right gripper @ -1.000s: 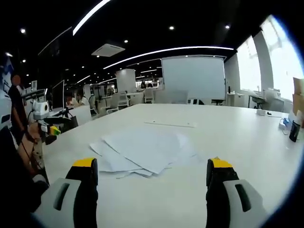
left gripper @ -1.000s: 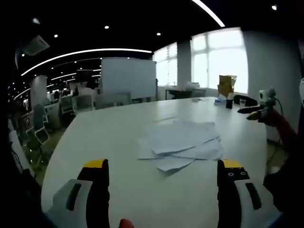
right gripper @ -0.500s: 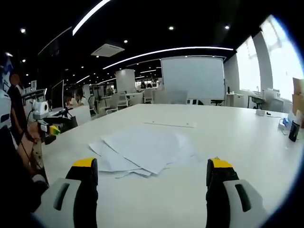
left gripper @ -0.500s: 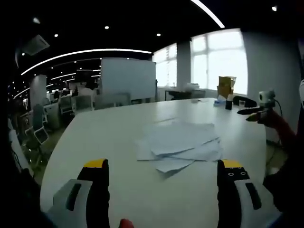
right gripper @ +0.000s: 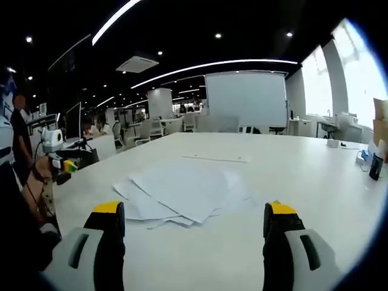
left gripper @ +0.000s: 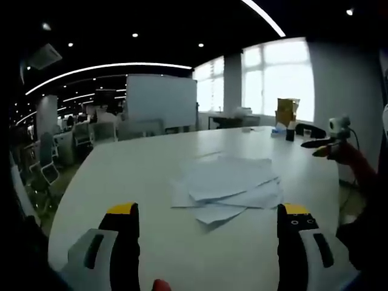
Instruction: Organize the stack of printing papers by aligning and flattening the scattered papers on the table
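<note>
Left gripper view looks along the left tool [left gripper: 206,219], whose two jaws with yellow tips stand wide apart and grasp nothing. They are low over the near part of the white bench [left gripper: 121,176]. Ahead of them, around the middle of the bench, lie the papers [left gripper: 229,189]: a loose pile of white sheets, fanned out and overlapping at different angles, with corners sticking out on the near side. The tool does not touch the papers. At the right edge of this view a second tool [left gripper: 326,145] is visible, held by a hand in a red sleeve, but I cannot tell how its jaws stand from here. At the far end of the bench there is a yellow box [left gripper: 287,111] in front of the bright windows [left gripper: 282,76], and a whiteboard [left gripper: 160,100] stands behind the bench.

Right gripper view shows the right tool [right gripper: 194,223], also released, its jaws well apart and holding nothing. The papers [right gripper: 182,193] lie between and beyond the jaws, flat on the bench [right gripper: 303,176] but not aligned. One single sheet [right gripper: 217,159] lies apart, farther on the bench.
</note>
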The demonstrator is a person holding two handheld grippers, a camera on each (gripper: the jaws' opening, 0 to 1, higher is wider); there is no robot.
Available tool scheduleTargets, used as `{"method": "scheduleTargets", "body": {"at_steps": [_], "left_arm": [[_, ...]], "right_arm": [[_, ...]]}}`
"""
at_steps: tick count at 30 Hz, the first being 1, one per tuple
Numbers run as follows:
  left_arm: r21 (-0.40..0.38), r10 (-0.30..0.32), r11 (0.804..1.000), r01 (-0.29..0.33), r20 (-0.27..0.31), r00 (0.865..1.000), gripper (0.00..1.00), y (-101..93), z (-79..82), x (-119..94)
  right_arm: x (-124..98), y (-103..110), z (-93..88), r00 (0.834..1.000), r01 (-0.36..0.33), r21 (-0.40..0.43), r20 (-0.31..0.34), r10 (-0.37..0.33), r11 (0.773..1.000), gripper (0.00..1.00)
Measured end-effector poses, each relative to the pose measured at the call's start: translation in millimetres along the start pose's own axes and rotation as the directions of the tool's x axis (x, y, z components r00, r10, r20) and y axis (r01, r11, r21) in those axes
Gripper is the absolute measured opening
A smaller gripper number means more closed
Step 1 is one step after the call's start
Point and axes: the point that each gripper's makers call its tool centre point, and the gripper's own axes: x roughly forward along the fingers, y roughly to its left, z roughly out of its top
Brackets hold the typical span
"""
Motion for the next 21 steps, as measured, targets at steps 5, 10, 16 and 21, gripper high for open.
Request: {"method": "scheduleTargets", "body": {"at_steps": [5, 10, 16, 21], "left_arm": [[0.001, -0.007, 1.0, 0.007, 0.003, 1.0, 0.97, -1.3, 0.8, 3], [-0.001, -0.01, 1.0, 0.01, 0.001, 1.0, 0.97, -1.8, -0.8, 4], [-0.008, -0.012, 1.0, 0.012, 0.006, 1.0, 0.97, -1.8, -2.1, 5], [-0.008, -0.019, 1.0, 0.019, 0.008, 1.0, 0.97, -4.0, -2.0, 6]], "right_arm": [[5, 2, 4.6, 1.0, -0.002, -0.013, 0.004, 0.002, 1.0, 0.9], [12, 3, 8.6, 1.0, -0.01, -0.023, 0.008, 0.01, 1.0, 0.9], [22, 7, 14.0, 0.999, -0.029, -0.033, 0.013, 0.029, 0.999, 0.9], [30, 9, 20.2, 0.999, -0.039, -0.036, 0.024, 0.039, 0.999, 0.9]]}}
